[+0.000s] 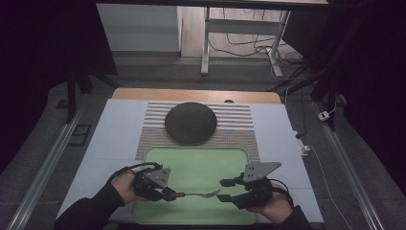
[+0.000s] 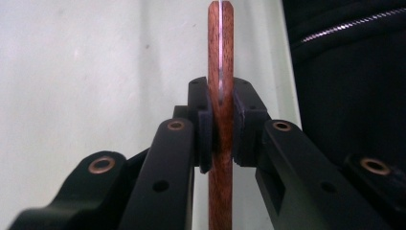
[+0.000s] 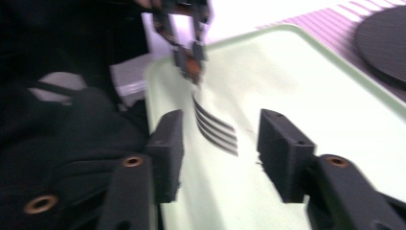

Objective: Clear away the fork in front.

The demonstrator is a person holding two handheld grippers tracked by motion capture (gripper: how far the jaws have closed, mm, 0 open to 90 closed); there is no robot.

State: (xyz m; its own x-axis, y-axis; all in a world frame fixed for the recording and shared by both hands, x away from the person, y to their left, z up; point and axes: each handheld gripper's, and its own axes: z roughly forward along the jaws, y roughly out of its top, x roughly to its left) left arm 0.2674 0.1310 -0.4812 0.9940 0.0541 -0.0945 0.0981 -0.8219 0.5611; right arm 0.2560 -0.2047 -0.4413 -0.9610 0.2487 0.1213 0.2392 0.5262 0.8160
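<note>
Looks like a hand-off step: the left gripper (image 1: 165, 191) is clamped on the wooden handle (image 2: 220, 96) of the fork (image 1: 201, 193), holding it level just above the green tray (image 1: 191, 158). The right gripper (image 1: 229, 189) has its jaws apart, one either side of the prongs (image 3: 215, 128), not touching them. Next move is probably for the right to back off clear, or for the left to set the fork down on the tray. The right gripper view is blurry, so I can't really tell how high the prongs sit. The dark round mat (image 1: 190, 122) beyond the tray sits untouched
</note>
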